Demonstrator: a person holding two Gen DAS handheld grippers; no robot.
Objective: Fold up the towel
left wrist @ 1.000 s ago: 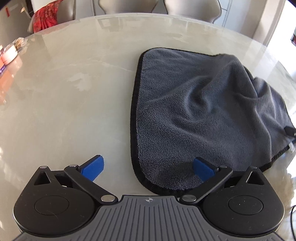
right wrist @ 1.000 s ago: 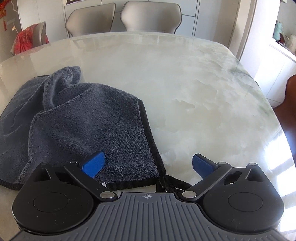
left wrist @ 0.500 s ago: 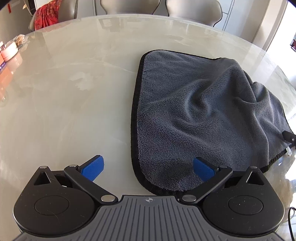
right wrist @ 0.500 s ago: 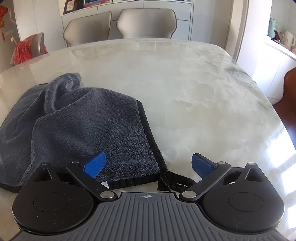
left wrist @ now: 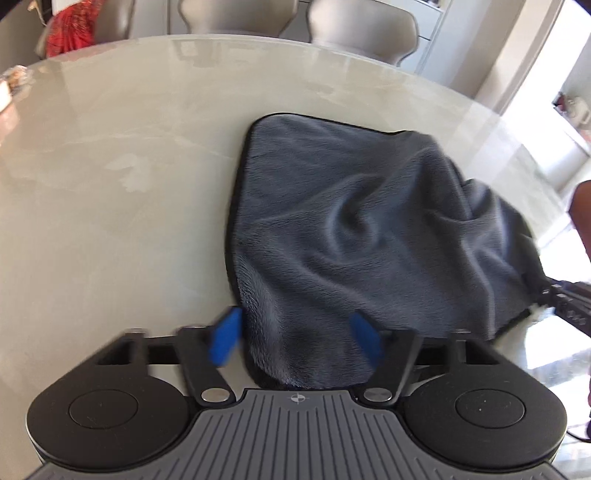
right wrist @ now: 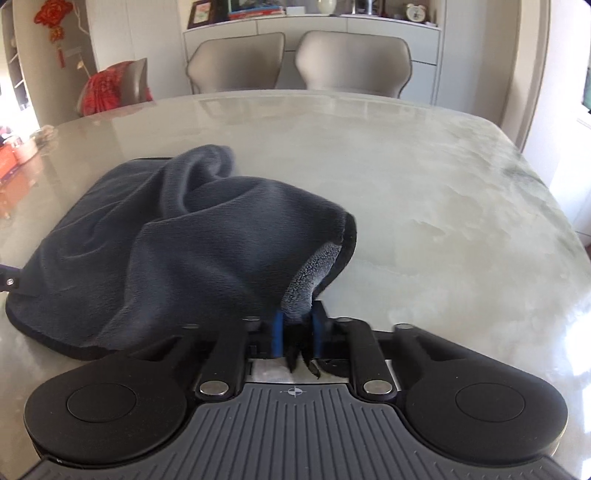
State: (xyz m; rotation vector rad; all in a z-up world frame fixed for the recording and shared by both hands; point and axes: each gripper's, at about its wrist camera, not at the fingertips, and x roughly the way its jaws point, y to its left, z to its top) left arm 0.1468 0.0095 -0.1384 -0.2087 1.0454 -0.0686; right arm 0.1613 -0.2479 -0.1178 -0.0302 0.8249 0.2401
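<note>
Glossy pale marble desk (right wrist: 424, 192) with grey chairs (right wrist: 354, 61) behind, dark grey towel (right wrist: 177, 251) rumpled on it, right gripper (right wrist: 296, 332) pinching its lifted near corner, left gripper (left wrist: 295, 338) fingers spread around another corner.

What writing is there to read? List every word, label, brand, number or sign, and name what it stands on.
No words or numbers can be read.
Left gripper: a small crosshair sign on its grey body, no letters.
Right gripper: the same crosshair sign.
Towel: no print shows.
Books and frame on the sideboard: too small to read.
Clock: numerals too small.
Red hanging ornament: nothing legible.
</note>
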